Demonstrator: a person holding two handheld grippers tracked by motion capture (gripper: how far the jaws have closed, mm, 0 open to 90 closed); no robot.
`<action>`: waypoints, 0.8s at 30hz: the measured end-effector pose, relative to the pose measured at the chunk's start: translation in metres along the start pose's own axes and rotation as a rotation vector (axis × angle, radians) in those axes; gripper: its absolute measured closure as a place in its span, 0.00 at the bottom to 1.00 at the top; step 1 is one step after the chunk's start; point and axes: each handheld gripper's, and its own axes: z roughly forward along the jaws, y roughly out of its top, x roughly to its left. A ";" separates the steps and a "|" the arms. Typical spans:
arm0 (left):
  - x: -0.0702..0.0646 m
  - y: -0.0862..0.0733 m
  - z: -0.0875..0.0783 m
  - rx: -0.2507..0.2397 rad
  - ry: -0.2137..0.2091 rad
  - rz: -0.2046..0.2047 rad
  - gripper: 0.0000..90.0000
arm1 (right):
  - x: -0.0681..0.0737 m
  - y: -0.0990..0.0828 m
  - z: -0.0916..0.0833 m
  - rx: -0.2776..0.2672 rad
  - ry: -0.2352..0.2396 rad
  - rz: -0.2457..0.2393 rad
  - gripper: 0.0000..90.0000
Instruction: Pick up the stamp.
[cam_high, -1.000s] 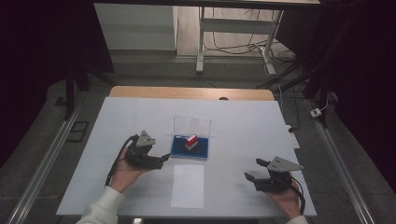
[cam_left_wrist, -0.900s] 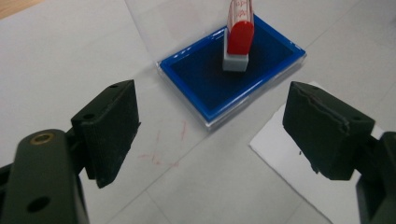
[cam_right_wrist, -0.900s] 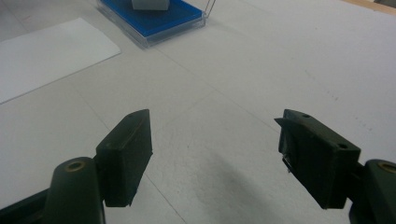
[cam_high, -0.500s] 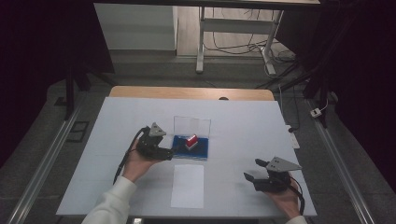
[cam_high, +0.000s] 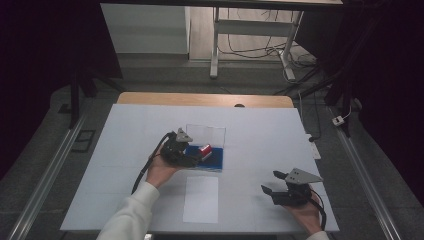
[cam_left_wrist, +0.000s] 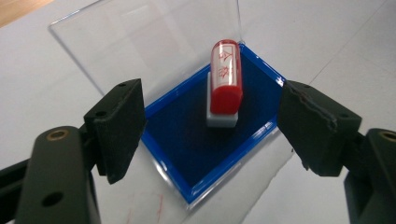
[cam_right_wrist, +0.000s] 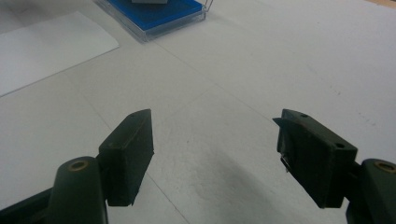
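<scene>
We see bench (cam_high: 250, 125) | blue ink pad tray (cam_left_wrist: 187, 154) lies just ahead of our left tool (cam_left_wrist: 212, 140), jaws apart | red stamp (cam_left_wrist: 225, 77) stands centred between them, long axis pointing away | right tool (cam_right_wrist: 212, 149) apart, far off, idle

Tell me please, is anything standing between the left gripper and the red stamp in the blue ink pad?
Nothing visible blocks it. The left gripper is open, with the red stamp lying straight ahead on the blue ink pad. The clear lid stands open behind the stamp.
</scene>
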 end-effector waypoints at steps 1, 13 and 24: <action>-0.001 0.001 0.003 0.000 -0.004 0.002 0.28 | 0.000 0.000 0.000 0.010 -0.006 0.000 0.30; -0.009 0.014 0.024 -0.009 0.005 0.016 0.38 | 0.000 -0.001 0.000 0.013 -0.003 0.007 0.30; -0.014 0.022 0.035 0.001 0.015 0.032 0.51 | -0.001 -0.001 0.001 0.018 -0.004 0.007 0.30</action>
